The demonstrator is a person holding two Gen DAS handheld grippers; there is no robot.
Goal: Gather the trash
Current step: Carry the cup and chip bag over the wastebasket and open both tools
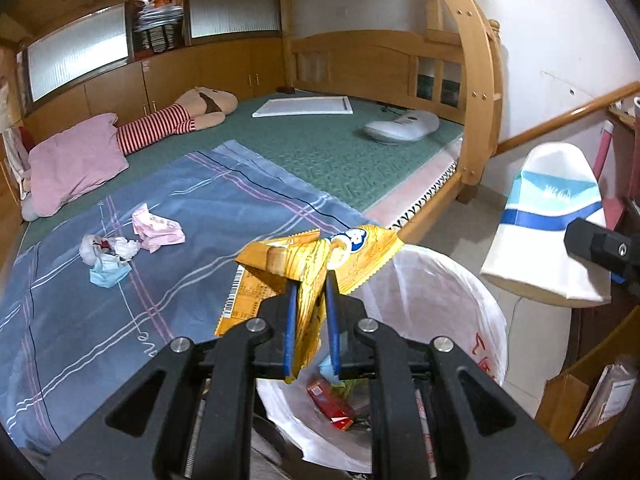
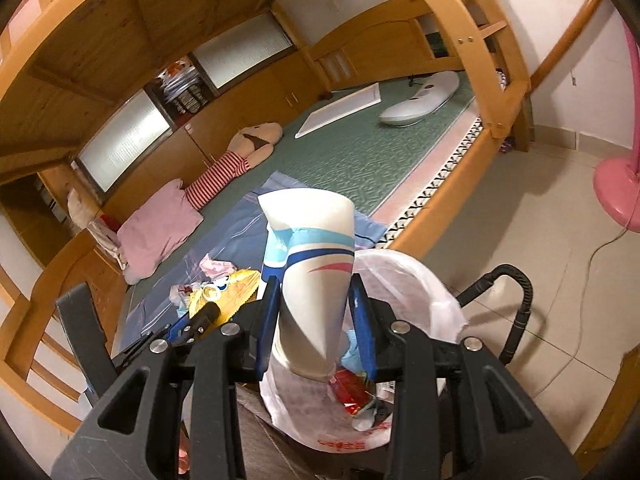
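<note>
My left gripper (image 1: 311,288) is shut on a crumpled yellow snack wrapper (image 1: 316,256), held above the rim of a white plastic trash bag (image 1: 432,292) beside the bed. My right gripper (image 2: 314,286) is shut on a flattened white paper cup (image 2: 312,256) with blue bands, held over the same trash bag (image 2: 412,276); that cup (image 1: 548,216) also shows at the right of the left wrist view. Inside the bag lie a red packet (image 1: 330,404) and other scraps. On the blue sheet (image 1: 160,280) remain pink paper (image 1: 158,230), white tissue (image 1: 108,246) and a blue face mask (image 1: 108,274).
The bed has a green mat (image 1: 320,152), a pink pillow (image 1: 72,164), a striped plush doll (image 1: 180,120), a white board (image 1: 304,106) and a white cushion (image 1: 400,126). A curved wooden ladder post (image 1: 476,80) stands at the bed edge. A pink fan base (image 2: 616,184) and black chair arm (image 2: 516,300) stand on the tiled floor.
</note>
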